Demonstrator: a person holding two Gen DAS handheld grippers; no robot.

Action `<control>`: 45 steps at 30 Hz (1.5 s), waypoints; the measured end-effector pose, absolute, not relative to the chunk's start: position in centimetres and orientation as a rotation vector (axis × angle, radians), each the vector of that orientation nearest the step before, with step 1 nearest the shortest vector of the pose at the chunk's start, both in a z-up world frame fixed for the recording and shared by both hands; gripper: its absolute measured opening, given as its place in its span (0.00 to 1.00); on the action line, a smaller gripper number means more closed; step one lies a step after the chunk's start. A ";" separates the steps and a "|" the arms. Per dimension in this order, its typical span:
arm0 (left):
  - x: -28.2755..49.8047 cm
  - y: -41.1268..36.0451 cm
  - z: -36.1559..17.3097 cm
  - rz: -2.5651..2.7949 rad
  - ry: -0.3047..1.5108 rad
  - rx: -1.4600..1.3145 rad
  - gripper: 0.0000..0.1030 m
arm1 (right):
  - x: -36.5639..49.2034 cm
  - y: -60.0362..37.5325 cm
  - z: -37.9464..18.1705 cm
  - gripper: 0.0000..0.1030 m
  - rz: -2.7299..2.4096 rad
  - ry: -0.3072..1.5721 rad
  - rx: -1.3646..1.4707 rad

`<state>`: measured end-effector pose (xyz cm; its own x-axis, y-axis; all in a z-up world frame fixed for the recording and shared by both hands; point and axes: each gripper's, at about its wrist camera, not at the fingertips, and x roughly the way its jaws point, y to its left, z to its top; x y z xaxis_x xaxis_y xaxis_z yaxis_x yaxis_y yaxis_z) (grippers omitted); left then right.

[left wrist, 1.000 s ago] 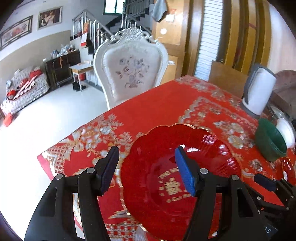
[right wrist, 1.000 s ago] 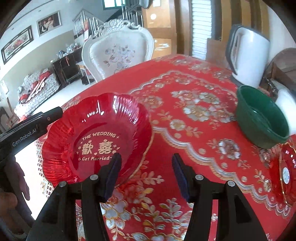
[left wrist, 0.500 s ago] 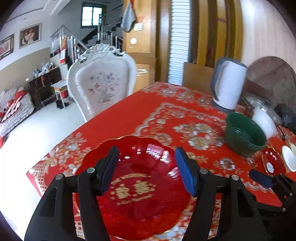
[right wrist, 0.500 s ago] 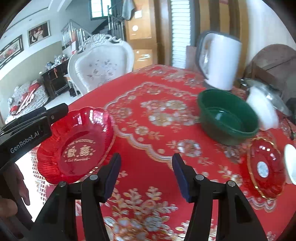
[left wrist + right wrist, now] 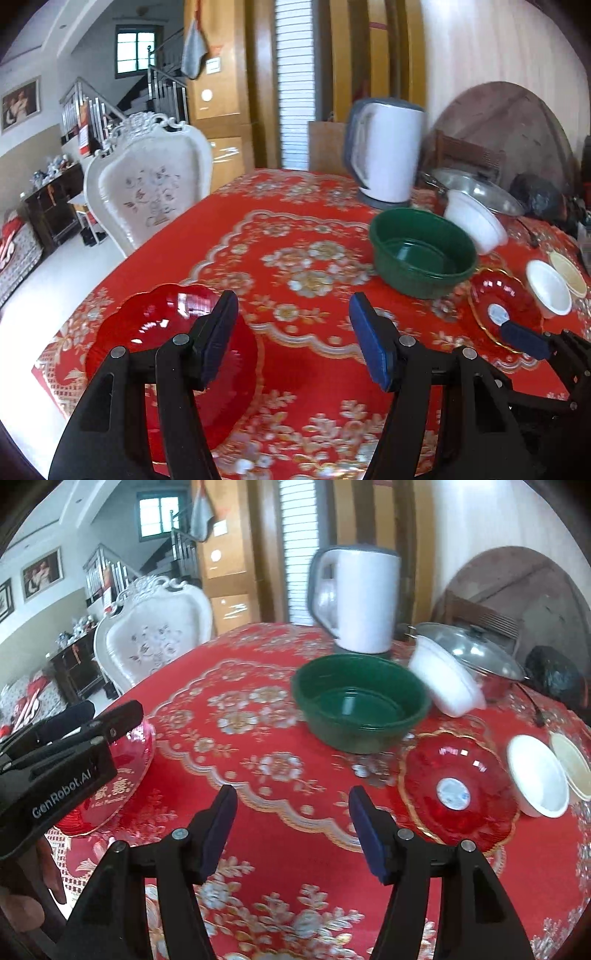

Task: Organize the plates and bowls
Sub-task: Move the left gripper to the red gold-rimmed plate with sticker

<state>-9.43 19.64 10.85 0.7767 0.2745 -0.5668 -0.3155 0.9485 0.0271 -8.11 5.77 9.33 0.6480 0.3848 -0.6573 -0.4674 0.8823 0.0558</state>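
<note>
Table (image 5: 229,236) under red floral cloth. Far left: one large red scalloped plate (image 5: 155,332) lying flat near the table edge; left tongs (image 5: 293,338) above its right side, spread wide, nothing between them. Centre: one green bowl (image 5: 360,707), upright; one white kettle (image 5: 360,603) behind it. Right tongs (image 5: 293,825) spread apart, empty, over bare cloth. Right: one small red plate (image 5: 458,790); one large white bowl (image 5: 445,679) tilted by a lidded pot (image 5: 476,653); two small bowls touching, one white (image 5: 537,775), one cream (image 5: 572,764).

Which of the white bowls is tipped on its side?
The large white bowl behind the green bowl; the small white bowl sits upright.
</note>
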 end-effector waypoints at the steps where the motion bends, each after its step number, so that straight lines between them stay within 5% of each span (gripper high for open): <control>1: -9.2 19.2 10.8 0.311 0.606 -0.069 0.62 | -8.1 5.2 9.4 0.61 0.479 0.716 -0.116; 27: -4.7 8.4 10.3 0.144 0.692 -0.035 0.61 | -7.4 -6.5 10.0 0.61 0.288 0.697 -0.044; 45: 0.9 4.7 5.3 0.048 0.916 -0.071 0.61 | -3.2 -13.8 7.1 0.66 0.194 0.838 0.081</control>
<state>0.89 4.73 5.32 0.6081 0.0108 -0.7938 -0.0717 0.9966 -0.0414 -3.20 -13.80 7.14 0.6525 0.2030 -0.7301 -0.1391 0.9792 0.1479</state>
